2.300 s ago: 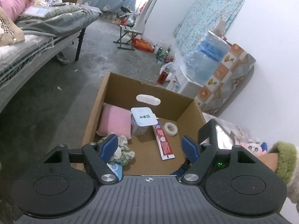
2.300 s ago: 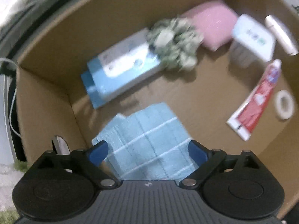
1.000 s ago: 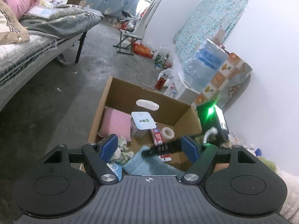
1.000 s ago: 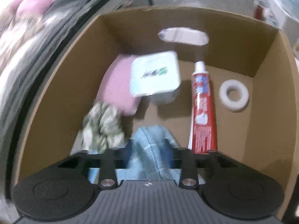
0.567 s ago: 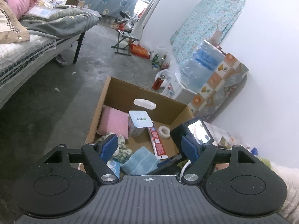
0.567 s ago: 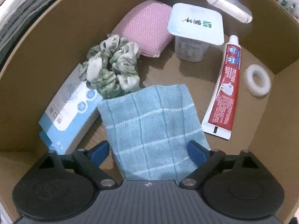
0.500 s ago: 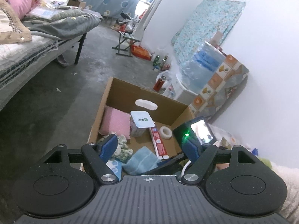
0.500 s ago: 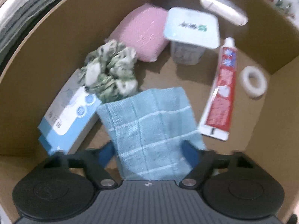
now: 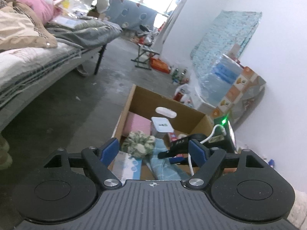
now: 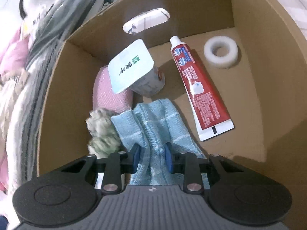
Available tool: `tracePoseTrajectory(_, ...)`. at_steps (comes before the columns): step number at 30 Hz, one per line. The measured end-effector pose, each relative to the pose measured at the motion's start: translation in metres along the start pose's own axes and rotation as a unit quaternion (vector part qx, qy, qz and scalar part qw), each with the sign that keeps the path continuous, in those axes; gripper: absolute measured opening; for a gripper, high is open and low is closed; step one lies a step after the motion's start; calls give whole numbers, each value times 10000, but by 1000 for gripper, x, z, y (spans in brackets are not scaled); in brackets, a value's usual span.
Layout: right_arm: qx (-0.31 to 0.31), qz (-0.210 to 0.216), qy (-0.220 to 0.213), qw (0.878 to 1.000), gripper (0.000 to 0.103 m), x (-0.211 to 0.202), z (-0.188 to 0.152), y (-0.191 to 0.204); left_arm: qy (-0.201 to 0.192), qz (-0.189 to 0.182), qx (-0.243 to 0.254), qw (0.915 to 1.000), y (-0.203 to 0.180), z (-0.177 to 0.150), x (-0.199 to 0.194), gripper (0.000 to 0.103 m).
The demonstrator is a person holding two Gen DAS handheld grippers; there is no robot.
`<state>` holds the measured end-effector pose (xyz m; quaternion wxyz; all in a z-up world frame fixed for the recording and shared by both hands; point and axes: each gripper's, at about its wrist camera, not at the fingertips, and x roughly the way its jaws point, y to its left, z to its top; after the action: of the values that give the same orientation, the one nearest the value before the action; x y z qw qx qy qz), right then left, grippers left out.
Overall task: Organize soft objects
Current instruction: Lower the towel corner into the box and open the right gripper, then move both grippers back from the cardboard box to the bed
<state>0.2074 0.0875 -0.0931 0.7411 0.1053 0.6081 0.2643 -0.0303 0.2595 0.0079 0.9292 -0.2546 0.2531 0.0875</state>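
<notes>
Right gripper (image 10: 151,158) clenched on the bunched light-blue checked cotton cloth (image 10: 153,120), low inside the brown cardboard box (image 10: 268,88), beside the green-and-white fabric scrunchie (image 10: 101,132). Left gripper (image 9: 153,150) empty, jaws opening, hovering short of the box. Risk on lifting: thin pinch slipping off the fold, or trailing cloth dragging the scrunchie or tipping the white foil-lidded plastic cup (image 10: 134,72).

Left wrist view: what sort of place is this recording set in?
Probably a lived-in bedroom or dorm room: a bed with pillows and quilts, a bare concrete floor, and a water jug with bottles against the wall.
</notes>
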Motion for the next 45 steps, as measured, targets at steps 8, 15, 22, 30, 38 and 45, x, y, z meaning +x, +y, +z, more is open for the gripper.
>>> tracePoseTrajectory(8, -172, 912, -260, 9953, 53, -36, -24, -11, -97, 144, 74, 9998, -9, -4, -8, 83)
tracePoseTrajectory(15, -405, 1887, -1074, 9753, 69, -131, -65, -54, 29, 164, 317, 9994, -35, -6, 0, 89)
tracePoseTrajectory(22, -666, 1802, -2444, 9504, 91, -208, -132, -130, 372, 85, 649, 9972, -80, -16, 23, 98)
tracePoseTrajectory(30, -247, 843, -3738, 9233, 91, -234, -210, -213, 964, -212, 1477, 9841, -167, -48, 62, 99)
tracePoseTrajectory(38, 404, 480, -4304, 9005, 91, -244, -232, -282, 1314, -749, 2332, 9606, -267, -81, 96, 101)
tracePoseTrajectory(45, 400, 65, -4796, 8766, 91, -258, -219, -317, 1610, -1320, 2713, 9397, -353, -91, 135, 102)
